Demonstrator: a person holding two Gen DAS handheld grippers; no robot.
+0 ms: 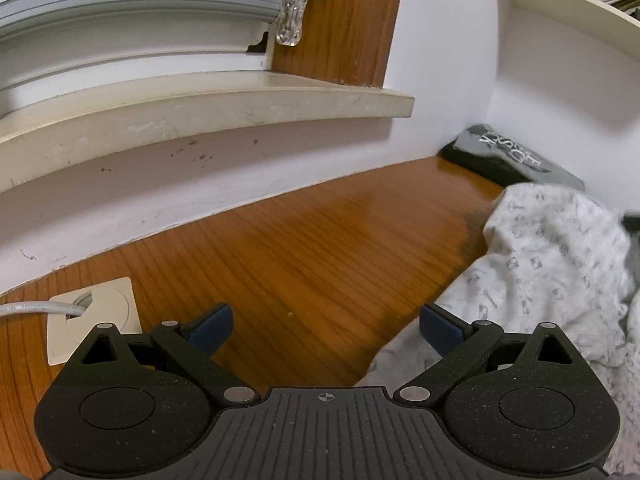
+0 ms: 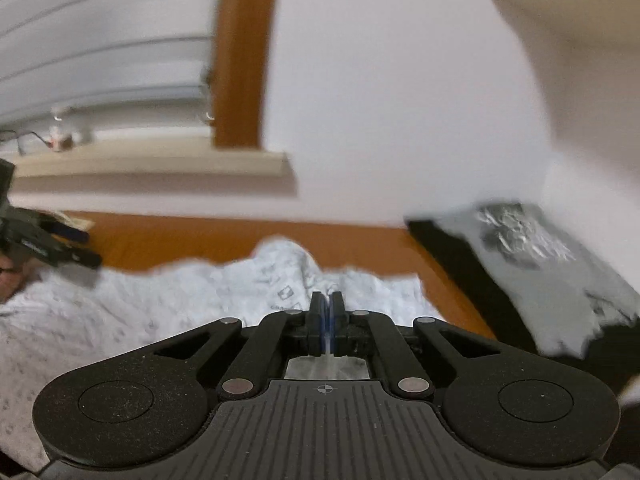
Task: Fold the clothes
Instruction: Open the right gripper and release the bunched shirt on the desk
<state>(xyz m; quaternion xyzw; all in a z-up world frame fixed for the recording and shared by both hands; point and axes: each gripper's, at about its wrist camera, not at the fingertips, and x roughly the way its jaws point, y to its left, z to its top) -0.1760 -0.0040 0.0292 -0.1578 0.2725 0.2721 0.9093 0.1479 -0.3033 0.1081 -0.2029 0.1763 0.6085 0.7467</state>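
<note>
A white garment (image 1: 552,264) with a small grey print lies crumpled on the wooden table (image 1: 300,240), to the right of my left gripper (image 1: 326,320). That gripper hovers open over bare wood, its blue pads (image 1: 212,324) wide apart and empty. In the right wrist view the same garment (image 2: 180,304) spreads across the front. My right gripper (image 2: 328,304) is shut, its pads pressed together on a raised fold of the cloth. This view is motion-blurred. The left gripper (image 2: 52,240) shows at its left edge, above the cloth.
A folded grey and black printed garment (image 1: 508,156) lies in the back right corner (image 2: 540,264) against the wall. A window sill (image 1: 200,108) juts out over the table's back edge. A cable outlet plate (image 1: 96,316) sits at the front left. A white shelf (image 1: 580,12) hangs above right.
</note>
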